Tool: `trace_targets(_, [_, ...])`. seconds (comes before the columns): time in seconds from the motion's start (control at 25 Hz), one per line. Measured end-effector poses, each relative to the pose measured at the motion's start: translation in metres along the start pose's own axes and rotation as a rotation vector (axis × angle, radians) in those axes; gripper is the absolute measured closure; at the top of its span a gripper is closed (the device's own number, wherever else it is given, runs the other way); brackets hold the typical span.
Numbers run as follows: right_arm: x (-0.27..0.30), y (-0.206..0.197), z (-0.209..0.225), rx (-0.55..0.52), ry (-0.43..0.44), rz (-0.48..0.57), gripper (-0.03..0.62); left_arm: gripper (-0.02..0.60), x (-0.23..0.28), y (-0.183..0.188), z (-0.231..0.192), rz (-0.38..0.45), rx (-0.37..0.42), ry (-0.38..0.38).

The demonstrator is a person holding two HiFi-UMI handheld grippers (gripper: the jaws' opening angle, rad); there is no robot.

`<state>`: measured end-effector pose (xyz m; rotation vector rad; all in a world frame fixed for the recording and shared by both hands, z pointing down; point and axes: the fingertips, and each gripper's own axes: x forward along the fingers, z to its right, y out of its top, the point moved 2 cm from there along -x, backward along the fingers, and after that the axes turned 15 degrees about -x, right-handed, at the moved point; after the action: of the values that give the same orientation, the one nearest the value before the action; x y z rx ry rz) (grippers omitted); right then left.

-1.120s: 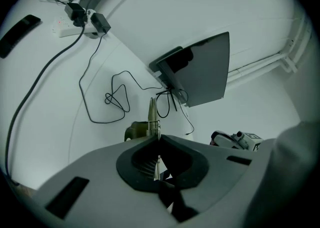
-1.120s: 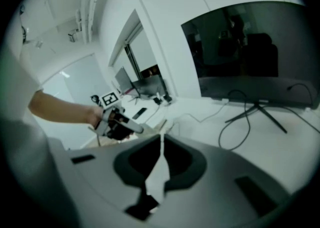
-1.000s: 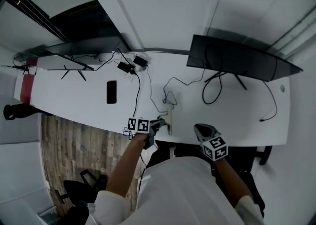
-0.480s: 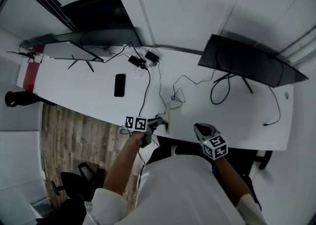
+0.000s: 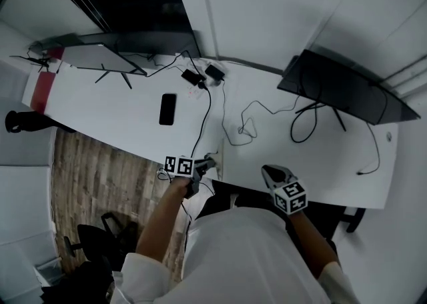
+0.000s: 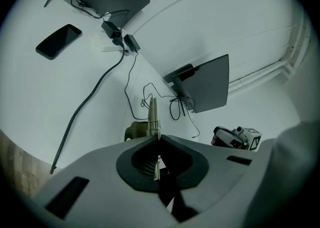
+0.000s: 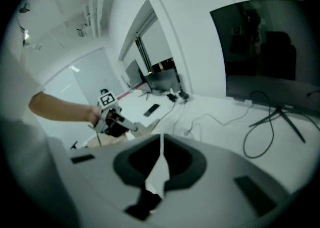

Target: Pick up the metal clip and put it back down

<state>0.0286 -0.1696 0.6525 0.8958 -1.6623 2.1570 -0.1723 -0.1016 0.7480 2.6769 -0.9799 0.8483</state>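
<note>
The long, thin, pale metal clip [image 6: 153, 114] is gripped at its near end by the closed jaws of the left gripper [image 5: 204, 167], over the near edge of the white desk [image 5: 113, 119]. Its long axis is carried straight on from the jaw tips toward the far edge. The right gripper [image 5: 271, 176] is seen empty, jaws together, farther along that edge, so the set-down is judged to be the left's.

A long white desk [image 5: 120, 117] runs left to right below a plain white wall [image 5: 267, 9]. Wood-grain floor [image 5: 87, 176] shows at the near left, with a black chair [image 5: 100, 244] on it. A dark opening [image 5: 133, 6] sits far left. The light is even and cool.
</note>
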Motion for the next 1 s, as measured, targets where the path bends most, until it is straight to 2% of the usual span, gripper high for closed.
trace_targets(0.24, [0.011, 0.002, -0.007, 0.003, 0.006, -0.017, 0.556, 0.548, -0.007, 0.002, -0.017, -0.002, -0.043, 0.027])
trace_targets(1.0, [0.031, -0.01, -0.019, 0.041, -0.01, -0.099, 0.556, 0.549, 0.003, 0.021, -0.073, -0.076, -0.044, 0.064])
